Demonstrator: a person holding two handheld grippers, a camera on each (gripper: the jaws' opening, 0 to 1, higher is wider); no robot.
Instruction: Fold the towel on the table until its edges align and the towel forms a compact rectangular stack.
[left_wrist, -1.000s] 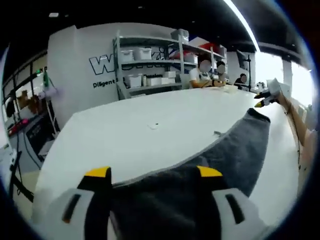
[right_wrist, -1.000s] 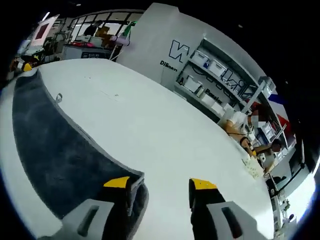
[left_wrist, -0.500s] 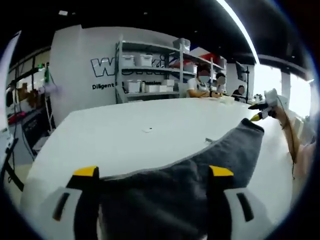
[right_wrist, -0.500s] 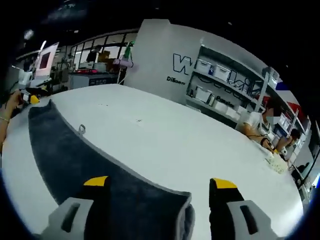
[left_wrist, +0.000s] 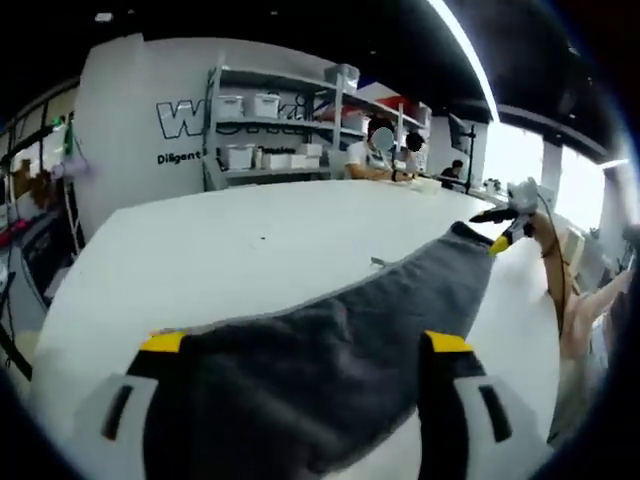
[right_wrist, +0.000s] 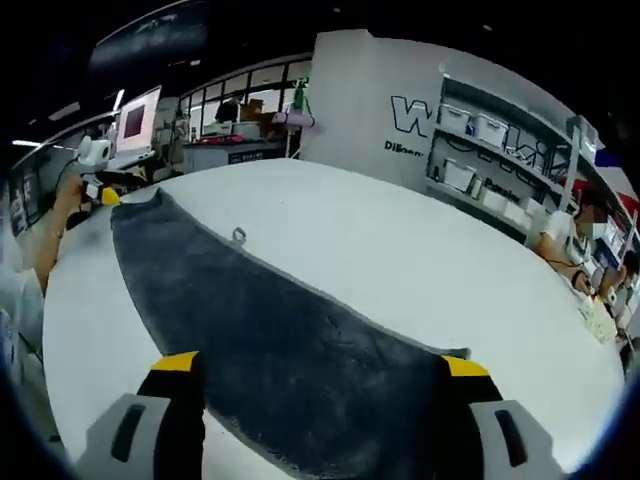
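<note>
Towel (right_wrist: 270, 340) now raised further off table (right_wrist: 400, 250); both grippers (left_wrist: 300, 345) (right_wrist: 320, 365) released, jaws wide astride it; fold barely begun.

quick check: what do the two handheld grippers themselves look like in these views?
Same build on both: the left gripper and right gripper each have two dark jaws capped with yellow tips, rising from pale grey bodies with a dark slot on each side. No cables or markings visible.
</note>
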